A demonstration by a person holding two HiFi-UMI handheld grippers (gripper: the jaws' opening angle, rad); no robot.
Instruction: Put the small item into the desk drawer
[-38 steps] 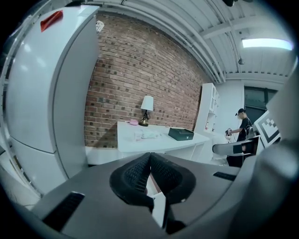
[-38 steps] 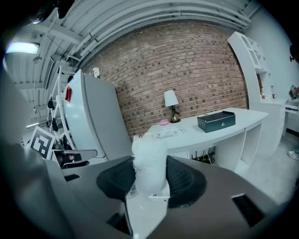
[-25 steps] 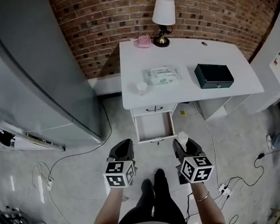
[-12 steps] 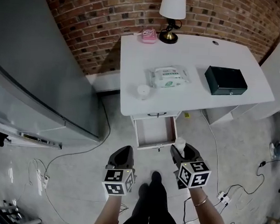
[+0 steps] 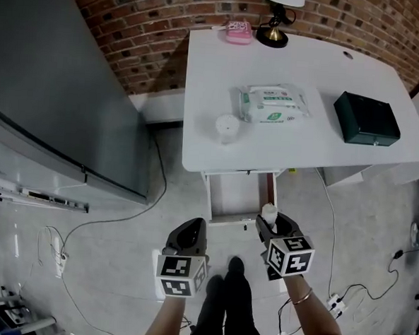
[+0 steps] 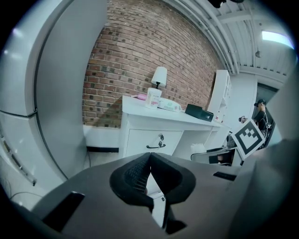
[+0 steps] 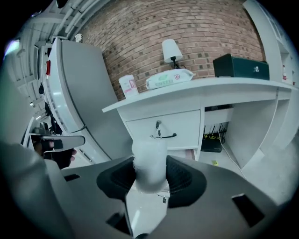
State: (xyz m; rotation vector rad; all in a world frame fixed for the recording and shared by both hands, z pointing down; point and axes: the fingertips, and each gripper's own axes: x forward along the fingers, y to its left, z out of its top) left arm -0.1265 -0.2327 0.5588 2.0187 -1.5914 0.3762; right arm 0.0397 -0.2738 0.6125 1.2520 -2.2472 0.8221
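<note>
A big grey fridge (image 5: 52,83) fills the left side of the head view, with cables (image 5: 107,224) trailed over the floor below it. Lower middle, a bit left, the left gripper (image 5: 191,229) is held over the floor. Its jaws are pressed together at the tips and nothing is caught between them, as seen in its own view.

Just right of that, the drawer (image 5: 230,200) is pulled out from under the front edge of the white surface (image 5: 196,148), and it looks bare inside as far as can be made out. The small item (image 5: 268,213), a little white cylinder, is pinched upright between the jaws of the right gripper (image 5: 271,222). In the head view it's placed right by the drawer's front right corner. Whether it's over the drawer or just in front can't be told.

Up on the surface, left to right: a cup (image 5: 227,123) near the front, a pack of wipes (image 5: 273,105) in the middle, and a dark green box (image 5: 367,119) on the right. A pink thing (image 5: 238,32) and a lamp (image 5: 274,29) are set at the back by the brick wall (image 5: 147,25).
</note>
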